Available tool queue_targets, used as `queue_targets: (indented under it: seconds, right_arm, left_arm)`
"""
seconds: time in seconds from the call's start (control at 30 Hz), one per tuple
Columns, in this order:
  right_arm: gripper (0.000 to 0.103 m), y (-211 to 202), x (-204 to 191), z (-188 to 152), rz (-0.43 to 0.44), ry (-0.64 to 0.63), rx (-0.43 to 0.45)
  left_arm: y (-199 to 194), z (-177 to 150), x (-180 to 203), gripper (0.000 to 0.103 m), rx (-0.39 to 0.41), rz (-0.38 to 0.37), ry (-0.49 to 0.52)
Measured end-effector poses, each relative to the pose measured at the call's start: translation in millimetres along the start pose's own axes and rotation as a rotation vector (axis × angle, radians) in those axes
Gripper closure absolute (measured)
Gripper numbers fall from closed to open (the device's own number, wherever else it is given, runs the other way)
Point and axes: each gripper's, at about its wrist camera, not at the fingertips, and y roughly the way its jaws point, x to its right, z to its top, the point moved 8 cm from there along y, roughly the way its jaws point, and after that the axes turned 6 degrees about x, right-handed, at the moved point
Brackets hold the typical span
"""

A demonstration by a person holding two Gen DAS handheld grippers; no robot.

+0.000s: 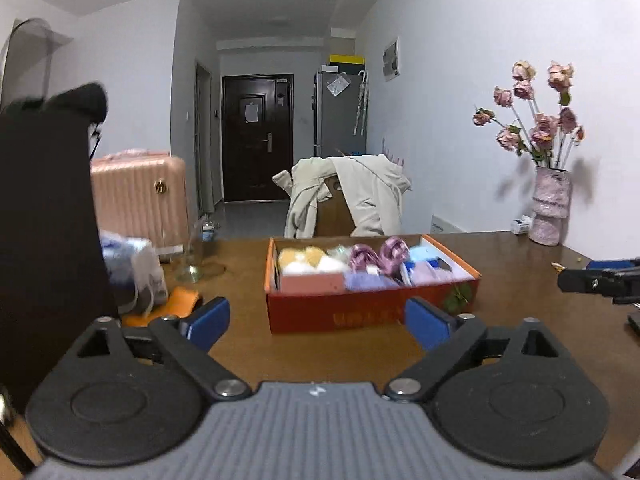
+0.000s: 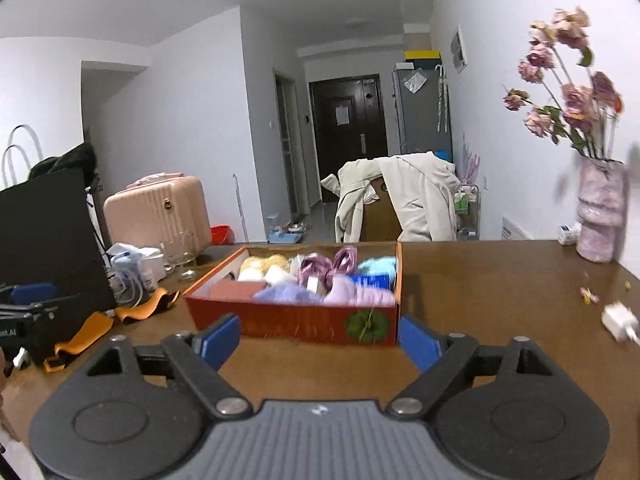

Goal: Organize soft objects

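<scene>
Left wrist view: my left gripper (image 1: 318, 322) hung over the table (image 1: 520, 320) w/ fingers spread wide, nothing between them. The orange box (image 1: 340, 312) sat just ahead, open-topped, packed w/ soft objects (image 1: 360, 266): yellow and white fluffy balls at the back left, a pink block front left, shiny purple twists mid, lilac fuzzy rolls front, light blue stuff at the far right. I judged them all light and squashy, prob. yarn or socks, can't tell which. They'd compress under the fingers, so best to pinch across the middle of one bundle, not a loose end. The right gripper (image 1: 596, 280) showed at the right edge, pointing in.

Right wrist view: right gripper (image 2: 320, 340) also released, fingers wide apart, empty, box (image 2: 296, 326) close in front. Same contents, slightly blurred. Box looked nearly full, so little slack for more. An orange strap (image 2: 100, 320) lay loose on the table left of the box, beside small bottles (image 2: 136, 272) and a glass (image 2: 184, 260). A vase (image 2: 600, 216) of dried roses stood far right, well apart.
</scene>
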Motion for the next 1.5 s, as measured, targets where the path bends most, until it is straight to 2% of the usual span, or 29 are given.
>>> queue_targets:
  seconds: [0.07,0.23,0.43,0.6,0.77,0.97,1.03,1.5]
  right_arm:
    - [0.013,-17.6,-5.2,-21.0,-0.01,0.012,0.011]
    - [0.014,-46.8,-26.7,-70.9,-0.01,0.032,-0.03]
    - [0.013,-88.3,-67.3,-83.9,-0.029,-0.011,0.033]
    - [0.013,-124.5,-96.8,-87.8,0.038,0.042,0.111]
    - [0.013,-132.4,-113.6,-97.7,0.05,0.01,0.098]
    - [0.01,-134.1,-117.2,-94.3,0.072,0.01,0.097]
    - [0.001,-136.2,-117.3,-93.7,0.058,0.003,0.109]
    - [0.0,-136.3,-118.5,-101.4,0.048,0.001,0.102]
  left_arm:
    - [-19.1,-19.2,2.0,0.004,-0.002,0.007,-0.014]
    - [-59.2,-51.1,5.5,0.004,-0.008,0.027,-0.021]
    - [-115.4,-60.6,8.3,0.0,0.067,0.065,0.013]
    - [-139.4,-66.5,5.8,0.0,0.068,0.046,0.002]
    - [-144.8,-63.2,10.3,0.0,0.078,0.03,0.015]
    - [-148.6,-61.4,7.8,0.0,0.089,0.029,-0.004]
    - [-149.4,-60.8,7.9,0.0,0.091,0.023,-0.006]
    - [-151.6,-62.4,8.4,0.0,0.081,0.009,-0.016]
